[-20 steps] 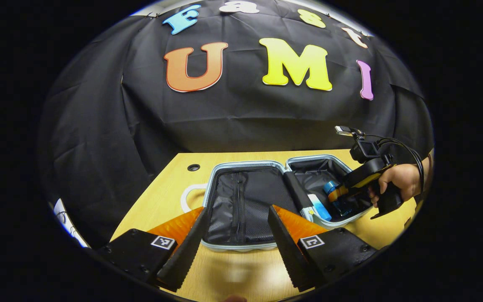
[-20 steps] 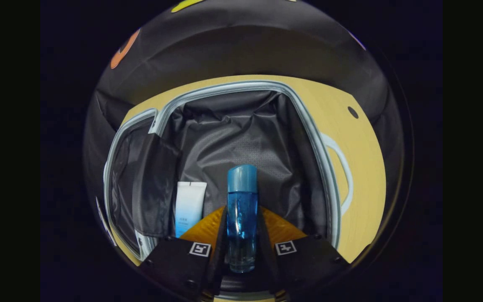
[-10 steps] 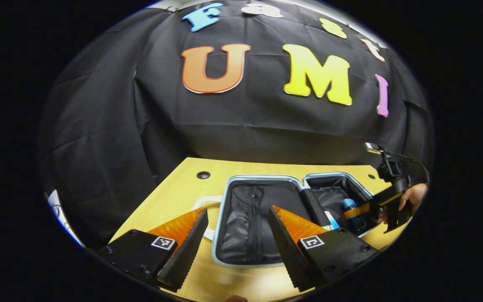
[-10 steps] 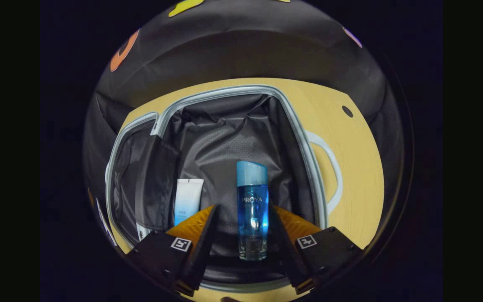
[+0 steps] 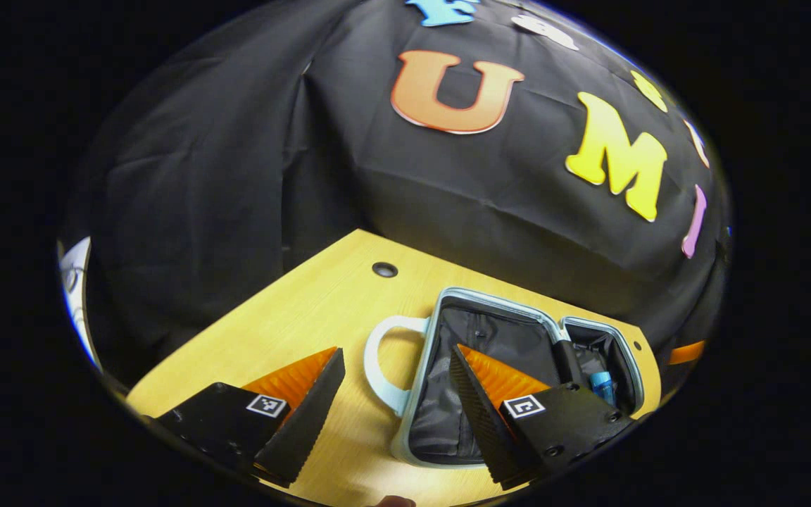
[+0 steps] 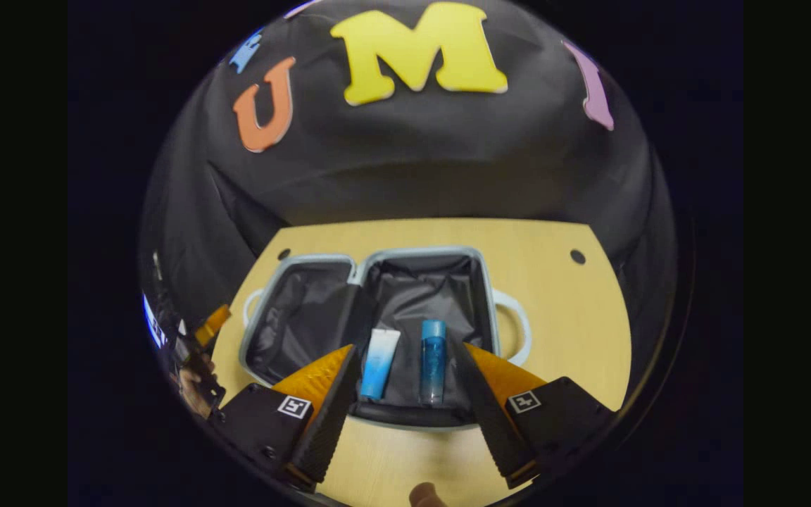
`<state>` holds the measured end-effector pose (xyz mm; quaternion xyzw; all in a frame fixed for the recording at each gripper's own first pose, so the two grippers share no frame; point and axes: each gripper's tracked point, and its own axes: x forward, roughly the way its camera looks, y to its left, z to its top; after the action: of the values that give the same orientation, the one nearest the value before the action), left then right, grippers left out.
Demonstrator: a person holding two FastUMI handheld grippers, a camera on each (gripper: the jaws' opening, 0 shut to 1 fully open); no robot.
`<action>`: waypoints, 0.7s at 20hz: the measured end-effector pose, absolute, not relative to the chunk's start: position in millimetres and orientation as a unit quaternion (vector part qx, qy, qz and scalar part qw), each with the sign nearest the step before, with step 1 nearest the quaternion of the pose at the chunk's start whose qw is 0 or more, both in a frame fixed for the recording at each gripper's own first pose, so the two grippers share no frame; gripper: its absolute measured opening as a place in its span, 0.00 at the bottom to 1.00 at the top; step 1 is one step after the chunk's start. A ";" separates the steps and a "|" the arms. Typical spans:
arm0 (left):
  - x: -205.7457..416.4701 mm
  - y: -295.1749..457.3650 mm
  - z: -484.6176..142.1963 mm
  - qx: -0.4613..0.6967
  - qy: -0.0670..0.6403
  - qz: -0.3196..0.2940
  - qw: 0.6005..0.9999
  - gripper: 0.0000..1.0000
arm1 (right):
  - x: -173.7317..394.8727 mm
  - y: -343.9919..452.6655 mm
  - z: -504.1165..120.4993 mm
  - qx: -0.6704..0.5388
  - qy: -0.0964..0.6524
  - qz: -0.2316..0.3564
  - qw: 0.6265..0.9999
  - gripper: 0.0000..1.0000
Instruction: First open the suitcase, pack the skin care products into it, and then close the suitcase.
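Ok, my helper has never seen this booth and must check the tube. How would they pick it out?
Find the open suitcase on the wooden table. In its right half two items lie side by side. The tube is the left one: flat, white fading to blue, unlike the round clear-blue bottle.

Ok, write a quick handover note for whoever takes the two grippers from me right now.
Left tongs: open, holding nothing, over the table by the suitcase handle side.
Right tongs: open, holding nothing, at the near edge of the suitcase.
Suitcase lies open flat. The blue bottle and the white-and-blue tube lie side by side in its right half; the left half holds no product.
Done: opened, both products packed.
Left: close the suitcase.
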<state>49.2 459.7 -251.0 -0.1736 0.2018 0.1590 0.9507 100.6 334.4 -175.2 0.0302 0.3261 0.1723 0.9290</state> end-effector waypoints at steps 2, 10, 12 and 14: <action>51.5 468.1 -265.4 -0.226 0.206 0.168 0.937 0.96 | 83.4 311.6 -137.8 0.033 0.288 0.161 0.944 0.83; 83.1 472.9 -317.8 -0.425 0.221 0.167 0.862 0.82 | 20.6 203.3 -60.3 0.080 0.209 0.048 0.974 0.83; 89.8 471.0 -328.8 -0.438 0.232 0.168 0.852 0.51 | 8.9 172.8 -52.9 0.080 0.197 0.014 0.977 0.82; 94.9 469.9 -326.6 -0.448 0.228 0.164 0.849 0.25 | -2.7 150.2 -48.5 0.088 0.191 -0.015 0.978 0.82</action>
<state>94.9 469.9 -326.6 -0.4481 0.2275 0.1640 0.8488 -2.7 150.2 -48.5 0.0876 0.1910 -0.0153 0.9776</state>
